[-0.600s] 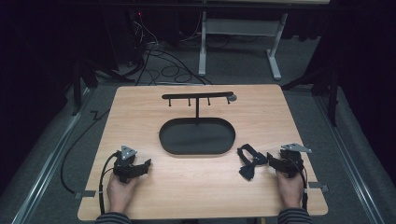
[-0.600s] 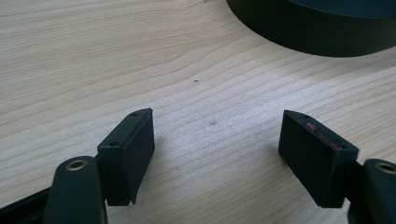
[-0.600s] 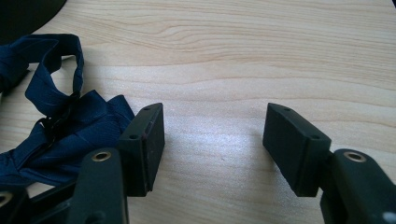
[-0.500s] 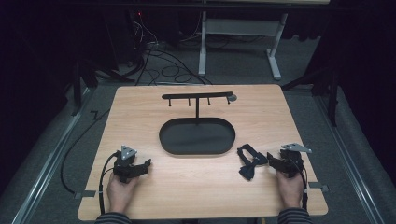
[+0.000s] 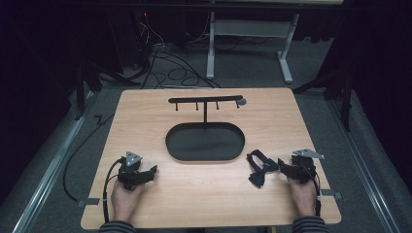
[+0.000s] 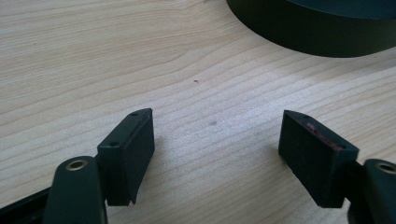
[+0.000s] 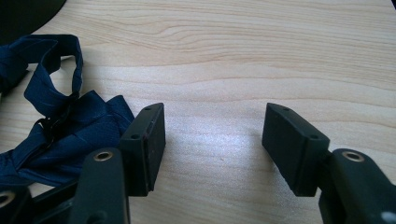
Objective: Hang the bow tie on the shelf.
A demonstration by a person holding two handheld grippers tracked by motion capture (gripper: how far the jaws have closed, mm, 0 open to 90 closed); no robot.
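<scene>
A dark blue bow tie lies crumpled on the wooden table, just right of a black oval tray. My right gripper rests on the table right beside the tie, jaws open. In the right gripper view the bow tie lies against the outside of the left jaw, and bare wood shows between the jaws of the right gripper. At the front left my left gripper rests on the table. The left gripper stands open over bare wood, with the tray wall ahead.
A black T-shaped hanger stand with several small pegs rises from the tray's far rim. Beyond the table are cables on the grey floor and a white desk frame. Metal rails run along both sides of the table.
</scene>
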